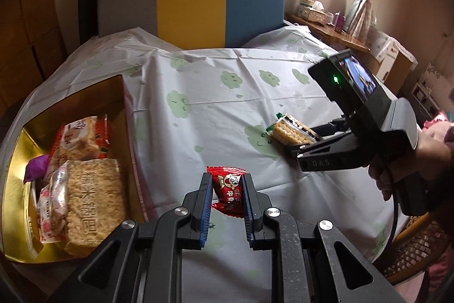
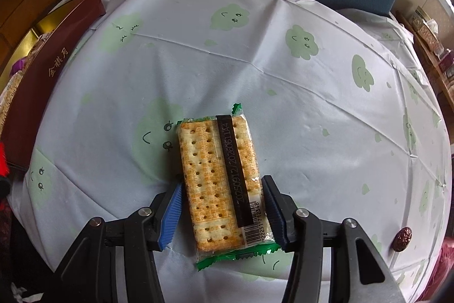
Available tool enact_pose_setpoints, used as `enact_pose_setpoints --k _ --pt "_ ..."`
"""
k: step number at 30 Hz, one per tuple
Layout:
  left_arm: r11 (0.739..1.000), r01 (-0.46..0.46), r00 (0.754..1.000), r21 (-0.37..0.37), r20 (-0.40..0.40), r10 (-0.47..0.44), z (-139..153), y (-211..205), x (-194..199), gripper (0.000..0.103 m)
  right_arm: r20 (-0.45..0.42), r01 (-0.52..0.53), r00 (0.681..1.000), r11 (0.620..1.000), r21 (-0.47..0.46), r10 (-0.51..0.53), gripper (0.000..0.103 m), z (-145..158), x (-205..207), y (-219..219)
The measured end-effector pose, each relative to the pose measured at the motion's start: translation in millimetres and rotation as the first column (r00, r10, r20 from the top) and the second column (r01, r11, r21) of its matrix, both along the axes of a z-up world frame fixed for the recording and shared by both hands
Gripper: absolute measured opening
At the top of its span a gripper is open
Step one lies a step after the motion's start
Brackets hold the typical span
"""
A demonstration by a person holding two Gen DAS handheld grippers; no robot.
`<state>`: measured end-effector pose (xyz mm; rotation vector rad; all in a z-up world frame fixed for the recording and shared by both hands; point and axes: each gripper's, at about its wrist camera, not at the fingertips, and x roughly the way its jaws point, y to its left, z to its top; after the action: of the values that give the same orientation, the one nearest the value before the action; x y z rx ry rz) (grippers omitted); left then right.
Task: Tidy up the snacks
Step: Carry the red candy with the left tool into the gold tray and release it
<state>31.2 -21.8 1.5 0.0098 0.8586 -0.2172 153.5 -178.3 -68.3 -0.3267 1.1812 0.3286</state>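
My left gripper (image 1: pixel 226 179) is shut on a small red candy packet (image 1: pixel 228 190) and holds it above the table, just right of the gold-lined box (image 1: pixel 17 161). The box holds several snack packs, among them a rice cracker pack (image 1: pixel 93 198). My right gripper (image 2: pixel 221 189) straddles a clear cracker pack with green ends (image 2: pixel 218 183) that lies on the tablecloth. Its jaws stand close on both sides of the pack with small gaps showing. The right gripper and the cracker pack (image 1: pixel 289 131) also show in the left wrist view.
The round table wears a pale cloth with green cloud faces (image 2: pixel 283 81). The box's dark red outer wall (image 2: pixel 51 75) is at the left. A small brown wrapped sweet (image 2: pixel 402 237) lies near the right edge. A grey, yellow and blue chair (image 1: pixel 193 2) stands behind the table.
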Motion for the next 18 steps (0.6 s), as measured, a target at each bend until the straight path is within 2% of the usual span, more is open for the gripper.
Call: enact_pose_setpoints --k 18 --pt "0.991 -0.129 0.992 -0.048 -0.006 0.129 12.1 56.4 -7.0 0.020 0.023 -0.029 0.999 0.999 -0.023 0.030 0.053 -0.7 -9.7 10.2"
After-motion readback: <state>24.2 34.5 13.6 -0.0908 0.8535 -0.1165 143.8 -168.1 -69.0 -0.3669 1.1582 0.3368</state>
